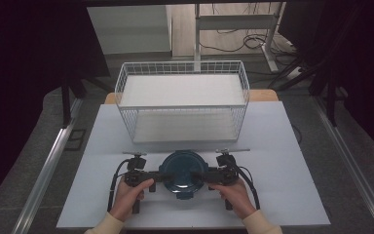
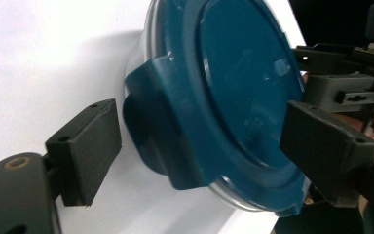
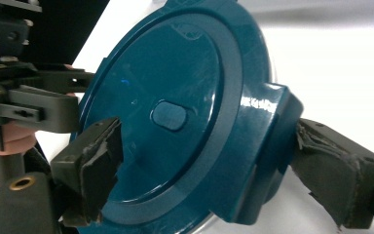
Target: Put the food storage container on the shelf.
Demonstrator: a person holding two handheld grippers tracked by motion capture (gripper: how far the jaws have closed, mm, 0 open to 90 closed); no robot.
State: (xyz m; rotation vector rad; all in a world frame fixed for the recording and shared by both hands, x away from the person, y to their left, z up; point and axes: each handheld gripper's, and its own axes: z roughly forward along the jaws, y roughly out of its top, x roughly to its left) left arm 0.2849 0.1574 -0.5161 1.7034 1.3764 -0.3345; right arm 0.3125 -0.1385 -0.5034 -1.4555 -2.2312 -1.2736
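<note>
Blue-lidded container (image 1: 180, 174) before wire basket (image 1: 182, 100)

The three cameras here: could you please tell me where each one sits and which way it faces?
High view: above the person's side, facing forward and down on the table, wire basket, both hands and forearms.
Left gripper view: on the left gripper, facing the blue lid.
Right gripper view: on the right gripper, facing the same lid.
Each gripper view shows the opposite gripper.
</note>
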